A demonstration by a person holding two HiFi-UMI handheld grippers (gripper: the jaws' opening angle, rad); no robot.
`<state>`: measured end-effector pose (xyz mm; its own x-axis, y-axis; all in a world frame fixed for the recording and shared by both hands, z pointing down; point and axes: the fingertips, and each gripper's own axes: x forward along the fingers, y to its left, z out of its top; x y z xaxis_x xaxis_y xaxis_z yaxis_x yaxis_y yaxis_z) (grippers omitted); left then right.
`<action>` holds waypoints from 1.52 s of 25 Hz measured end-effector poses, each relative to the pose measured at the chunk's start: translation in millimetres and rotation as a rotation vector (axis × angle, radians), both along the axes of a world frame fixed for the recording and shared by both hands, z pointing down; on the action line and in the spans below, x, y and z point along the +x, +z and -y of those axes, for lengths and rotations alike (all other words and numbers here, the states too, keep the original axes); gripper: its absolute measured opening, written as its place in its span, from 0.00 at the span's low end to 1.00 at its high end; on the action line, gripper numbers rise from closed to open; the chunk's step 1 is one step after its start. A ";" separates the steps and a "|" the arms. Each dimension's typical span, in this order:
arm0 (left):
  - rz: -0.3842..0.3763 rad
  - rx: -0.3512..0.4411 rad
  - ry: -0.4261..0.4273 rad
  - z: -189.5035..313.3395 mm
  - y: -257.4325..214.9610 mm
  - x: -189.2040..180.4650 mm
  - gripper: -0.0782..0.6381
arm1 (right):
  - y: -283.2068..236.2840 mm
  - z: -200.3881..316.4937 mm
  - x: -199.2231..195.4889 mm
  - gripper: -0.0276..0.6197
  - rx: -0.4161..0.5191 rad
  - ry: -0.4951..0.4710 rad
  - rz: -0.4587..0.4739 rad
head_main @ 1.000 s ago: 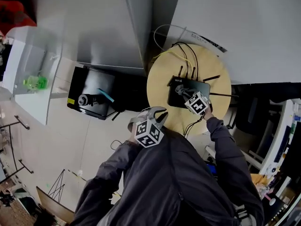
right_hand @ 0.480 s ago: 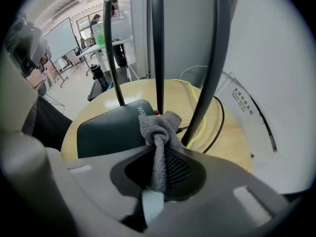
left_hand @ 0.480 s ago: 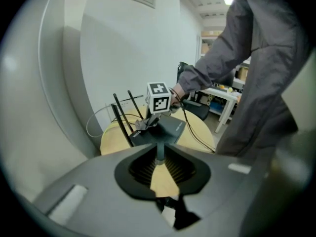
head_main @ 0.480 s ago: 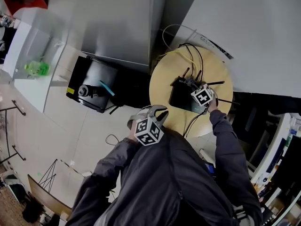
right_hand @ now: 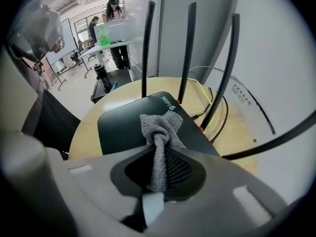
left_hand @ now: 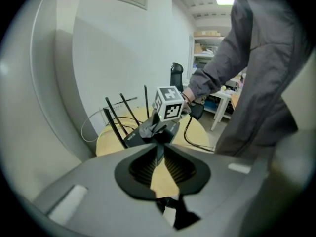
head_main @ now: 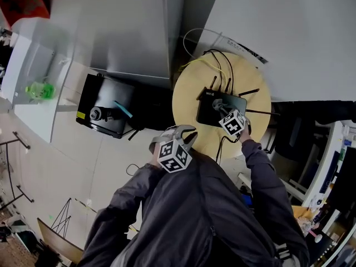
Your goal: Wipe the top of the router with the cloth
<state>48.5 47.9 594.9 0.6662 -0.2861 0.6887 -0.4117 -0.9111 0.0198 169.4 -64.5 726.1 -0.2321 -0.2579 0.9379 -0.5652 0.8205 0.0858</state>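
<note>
A black router (head_main: 214,109) with several upright antennas (right_hand: 187,48) lies on a round wooden table (head_main: 192,90). My right gripper (head_main: 222,111) is shut on a grey cloth (right_hand: 162,127). The cloth's bunched end rests on the router's top (right_hand: 126,122), near the printed corner. The left gripper view shows the right gripper's marker cube (left_hand: 169,102) above the router (left_hand: 133,137). My left gripper (head_main: 186,132) hangs by the table's near-left edge, off the router. Its jaws are shut with nothing between them (left_hand: 159,149).
Yellow and black cables (head_main: 219,65) run off the back of the table toward the wall. A black case (head_main: 108,107) holding a tool sits on the floor to the left. Beyond it stands a white table (head_main: 36,102) with a green object. People (right_hand: 113,9) stand far off.
My right gripper slid the cloth toward the router's far right part, then came back toward its near side. The left gripper has stayed put.
</note>
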 end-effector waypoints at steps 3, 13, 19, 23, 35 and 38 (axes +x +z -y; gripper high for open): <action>-0.011 -0.004 0.027 -6.3 -0.7 3.1 0.18 | -0.5 -23.3 -0.6 0.10 -0.012 0.022 0.008; -0.030 -0.008 0.102 -19.1 -0.4 16.2 0.18 | 0.3 -83.8 -10.1 0.10 -0.023 0.038 0.025; -0.030 -0.001 0.080 -14.3 -1.8 14.9 0.18 | -2.1 -74.7 -5.4 0.10 -0.059 0.049 0.076; -0.034 0.002 0.045 -8.0 -2.8 11.2 0.18 | -11.7 -36.5 14.0 0.10 -0.034 0.097 0.083; -0.034 -0.020 -0.078 4.5 -1.1 -2.7 0.17 | 2.0 53.2 64.8 0.10 -0.018 0.114 -0.029; -0.033 -0.025 -0.095 6.2 -0.2 -6.0 0.17 | 7.3 53.8 63.1 0.10 -0.027 0.089 -0.039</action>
